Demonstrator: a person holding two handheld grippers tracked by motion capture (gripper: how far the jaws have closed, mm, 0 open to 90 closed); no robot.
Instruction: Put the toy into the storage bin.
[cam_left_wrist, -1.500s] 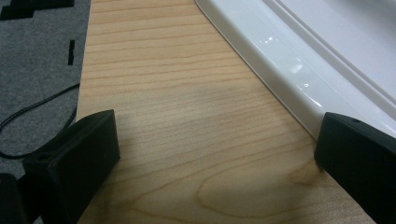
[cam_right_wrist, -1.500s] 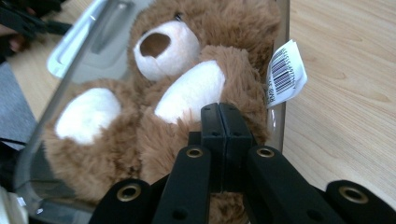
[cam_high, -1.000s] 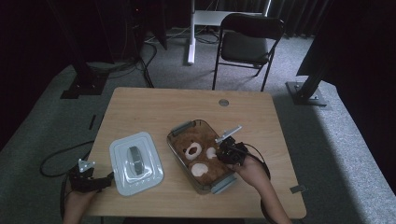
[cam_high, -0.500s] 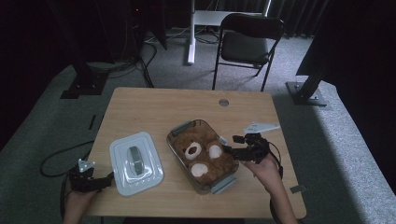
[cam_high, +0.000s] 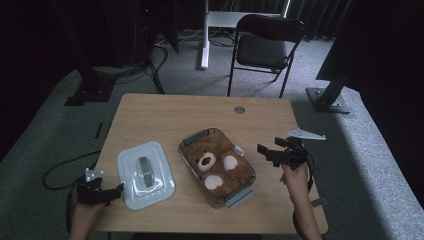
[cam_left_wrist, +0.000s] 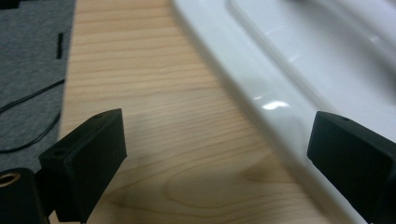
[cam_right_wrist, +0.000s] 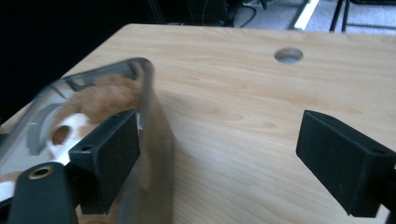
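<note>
Container (cam_high: 216, 167): clear, rigid plastic box, rounded rectangle, grey latch tabs at two ends, set diagonally near the middle of the pale wood-grain counter (cam_high: 165, 112). Contents: plush bear (cam_high: 216, 169), brown pile with cream muzzle and paw pads, lying face up inside and filling most of the box. Judged light, soft and compressible; its fur should grip readily, and any fold of it will do for a hold.

Lid (cam_high: 146, 173): white glossy plastic, raised border, grey handle at centre, lying flat on the counter left of the container and apart from it. Judged stiff, light and slippery on its smooth face; best taken by the rim or the handle.

Left claw (cam_high: 118, 189): jaws wide, nothing between them, one jaw hovering over the lid's near edge.

Right claw (cam_high: 260, 149): jaws have just been opening and stand wide and empty, just beside the container's right wall.
</note>
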